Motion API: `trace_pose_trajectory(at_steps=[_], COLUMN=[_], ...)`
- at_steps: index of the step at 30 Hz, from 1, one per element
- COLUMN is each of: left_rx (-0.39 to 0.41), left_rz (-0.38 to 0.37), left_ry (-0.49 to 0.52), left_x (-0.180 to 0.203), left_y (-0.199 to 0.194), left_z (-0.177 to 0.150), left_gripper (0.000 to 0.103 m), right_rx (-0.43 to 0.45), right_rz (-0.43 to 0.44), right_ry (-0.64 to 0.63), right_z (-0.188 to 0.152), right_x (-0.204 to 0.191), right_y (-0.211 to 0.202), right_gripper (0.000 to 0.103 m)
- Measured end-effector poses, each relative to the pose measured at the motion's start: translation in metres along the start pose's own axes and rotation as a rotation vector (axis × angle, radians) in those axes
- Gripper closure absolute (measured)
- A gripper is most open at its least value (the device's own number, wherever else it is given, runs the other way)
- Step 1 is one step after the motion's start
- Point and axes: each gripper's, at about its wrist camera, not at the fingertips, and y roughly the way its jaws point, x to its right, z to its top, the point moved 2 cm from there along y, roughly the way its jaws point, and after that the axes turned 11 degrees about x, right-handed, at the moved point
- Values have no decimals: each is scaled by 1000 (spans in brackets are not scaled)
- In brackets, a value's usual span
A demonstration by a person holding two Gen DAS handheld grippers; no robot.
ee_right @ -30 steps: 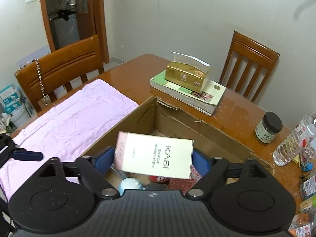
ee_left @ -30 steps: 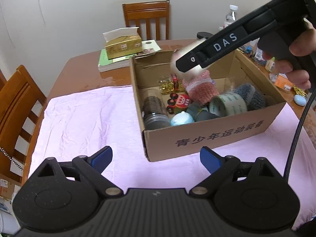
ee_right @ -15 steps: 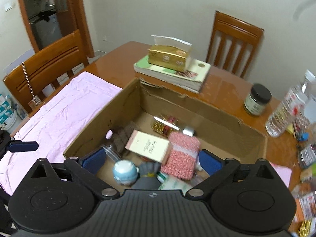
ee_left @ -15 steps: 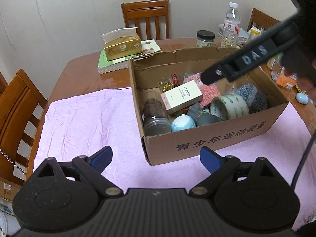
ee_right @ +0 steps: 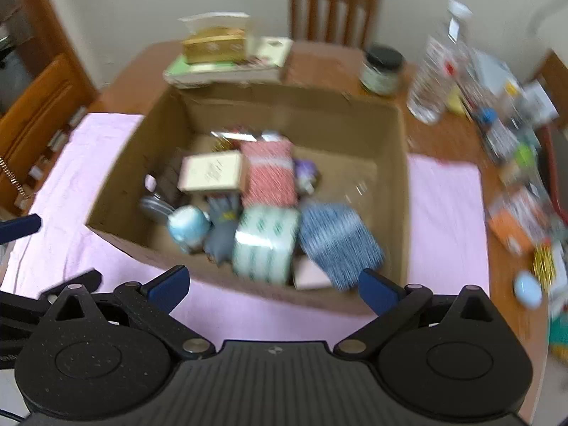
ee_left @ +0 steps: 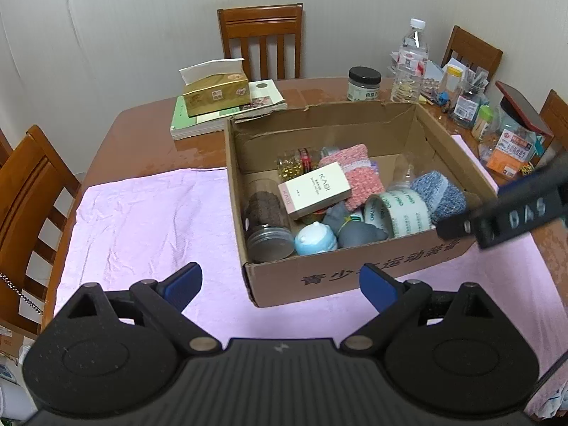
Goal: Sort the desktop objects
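Note:
A cardboard box (ee_left: 355,277) (ee_right: 124,156) stands on a pink cloth (ee_left: 149,220). Inside lie a white KASI carton (ee_left: 314,190) (ee_right: 213,172), a pink knitted cloth (ee_left: 355,174), a tape roll (ee_left: 401,211), a blue knitted cloth (ee_left: 438,195), a glass jar (ee_left: 266,223) and a pale blue round toy (ee_left: 314,239). My left gripper (ee_left: 280,280) is open and empty in front of the box. My right gripper (ee_right: 273,284) is open and empty, above the box's near wall; its arm (ee_left: 504,213) shows at the right in the left wrist view.
Behind the box are a gold tissue box (ee_left: 216,94) on books, a dark-lidded jar (ee_left: 364,83) and a water bottle (ee_left: 410,67). Small clutter (ee_left: 504,142) crowds the table's right side. Wooden chairs (ee_left: 262,42) stand around the table. The right wrist view is motion-blurred.
My right gripper let go of the KASI carton, which now lies in the box. The gripper has drawn back to the right and toward the box's near side.

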Motion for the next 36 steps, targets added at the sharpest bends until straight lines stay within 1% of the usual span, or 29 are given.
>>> trace_pose_trajectory(at_steps=[4,11,18,24,30,36], left_rx=[0,-19,-23,-52,-66,-81], left_rz=[-15,-27,-31,-40,-24,-25], left_ry=[3,-11,-24,-55,-65,-74], left_x=[4,6,5,4,3,3], left_y=[-3,-4,-5,-4,-4,-5], left_z=[3,7,9,9,8,7], left_gripper=[8,8,8,8,8,8], right_rx=[-51,-71,-61,-49,-50,-46], right_rz=[-21,-20,-23,-27,-28,-24], right_ry=[52,82,98,105,104,91], right_z=[-14,-25,-25,-26,-28,-30], right_x=[1,-5,-4,-2,-4,-7], right_y=[0,-10,-18,-22,-23,-26], right_gripper=[0,0,0,0,0,0])
